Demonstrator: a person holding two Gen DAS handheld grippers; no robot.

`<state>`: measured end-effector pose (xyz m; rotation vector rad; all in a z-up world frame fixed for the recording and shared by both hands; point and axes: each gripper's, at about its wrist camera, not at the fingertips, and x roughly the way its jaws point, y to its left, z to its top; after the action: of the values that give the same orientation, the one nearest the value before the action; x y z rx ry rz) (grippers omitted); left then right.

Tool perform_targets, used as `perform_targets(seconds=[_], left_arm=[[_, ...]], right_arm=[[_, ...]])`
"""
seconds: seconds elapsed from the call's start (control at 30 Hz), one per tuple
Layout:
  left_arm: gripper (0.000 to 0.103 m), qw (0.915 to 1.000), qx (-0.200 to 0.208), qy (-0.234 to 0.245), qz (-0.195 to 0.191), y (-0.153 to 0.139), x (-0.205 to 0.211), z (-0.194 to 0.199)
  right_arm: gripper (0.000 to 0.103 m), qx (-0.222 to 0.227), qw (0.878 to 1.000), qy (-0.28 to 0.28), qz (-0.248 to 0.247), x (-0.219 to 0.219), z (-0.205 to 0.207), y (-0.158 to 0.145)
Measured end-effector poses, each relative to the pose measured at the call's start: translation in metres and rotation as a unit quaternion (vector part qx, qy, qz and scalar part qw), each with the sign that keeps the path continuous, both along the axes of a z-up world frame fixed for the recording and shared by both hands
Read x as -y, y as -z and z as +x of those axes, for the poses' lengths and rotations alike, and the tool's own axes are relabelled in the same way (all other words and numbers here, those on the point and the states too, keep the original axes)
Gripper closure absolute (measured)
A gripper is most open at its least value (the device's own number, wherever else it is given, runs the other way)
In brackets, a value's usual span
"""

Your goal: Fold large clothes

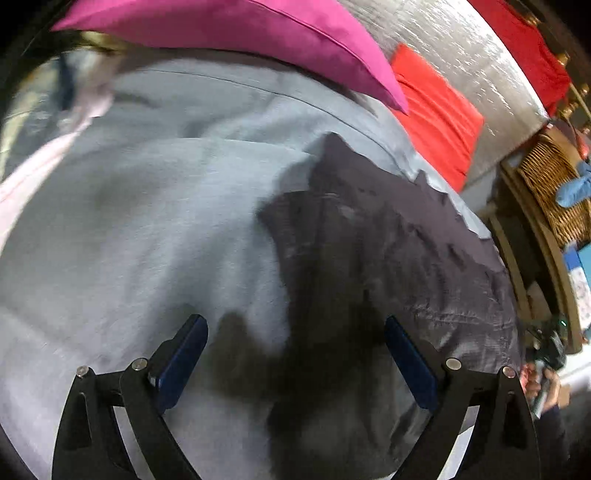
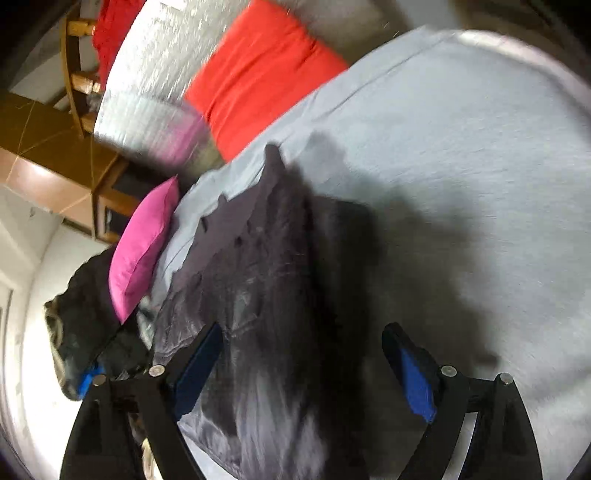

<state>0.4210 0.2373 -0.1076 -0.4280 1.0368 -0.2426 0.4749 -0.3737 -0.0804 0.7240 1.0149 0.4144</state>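
Note:
A dark grey garment (image 1: 388,258) lies spread and partly folded on a light blue bed sheet (image 1: 147,229). It also shows in the right wrist view (image 2: 266,273), on the sheet (image 2: 461,166). My left gripper (image 1: 295,343) is open and empty, hovering over the garment's near edge and the sheet. My right gripper (image 2: 303,354) is open and empty, above the garment's near end. Both views are blurred by motion.
A magenta pillow (image 1: 240,33) and a red pillow (image 1: 436,110) lie at the head of the bed, before a silver padded headboard (image 1: 461,55). A wicker basket (image 1: 554,184) stands at the right. Dark clothes (image 2: 85,314) are heaped beside the magenta pillow (image 2: 144,243).

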Motion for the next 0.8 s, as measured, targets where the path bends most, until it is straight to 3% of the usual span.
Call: perform_targets(seconds=[0.13, 0.17, 0.23, 0.27, 0.33, 0.4, 0.43, 0.57, 0.8], left_arm=[[0.007, 0.9982, -0.024, 0.052, -0.02, 0.009, 0.023, 0.024], [0.007, 0.9975, -0.043, 0.056, -0.009, 0.017, 0.028, 0.03], [0.007, 0.9978, -0.027, 0.059, 0.007, 0.018, 0.036, 0.03], [0.007, 0.9977, -0.029, 0.059, 0.016, 0.017, 0.04, 0.032], [0.032, 0.9971, -0.024, 0.068, 0.025, 0.015, 0.049, 0.032], [0.07, 0.997, -0.026, 0.066, 0.031, 0.009, 0.056, 0.034], [0.074, 0.9968, -0.026, 0.064, 0.039, 0.003, 0.06, 0.036], [0.084, 0.9908, -0.011, 0.069, 0.116, -0.019, 0.083, 0.036], [0.086, 0.9885, 0.043, 0.06, 0.132, -0.093, 0.097, 0.02]], right_arm=[[0.016, -0.004, 0.998, -0.046, -0.041, -0.021, 0.01, 0.01], [0.029, 0.003, 0.998, -0.048, -0.045, -0.025, 0.012, 0.009], [0.05, 0.0, 0.997, -0.053, -0.062, -0.031, 0.014, 0.009], [0.056, -0.002, 0.996, -0.055, -0.068, -0.033, 0.015, 0.01], [0.062, -0.007, 0.995, -0.065, -0.081, -0.038, 0.016, 0.01], [0.073, -0.004, 0.992, -0.069, -0.11, -0.044, 0.016, 0.002], [0.078, -0.001, 0.99, -0.073, -0.124, -0.048, 0.015, -0.002], [0.083, 0.016, 0.977, -0.09, -0.195, -0.069, 0.015, -0.041], [0.086, 0.075, 0.956, -0.106, -0.264, -0.092, 0.003, -0.131]])
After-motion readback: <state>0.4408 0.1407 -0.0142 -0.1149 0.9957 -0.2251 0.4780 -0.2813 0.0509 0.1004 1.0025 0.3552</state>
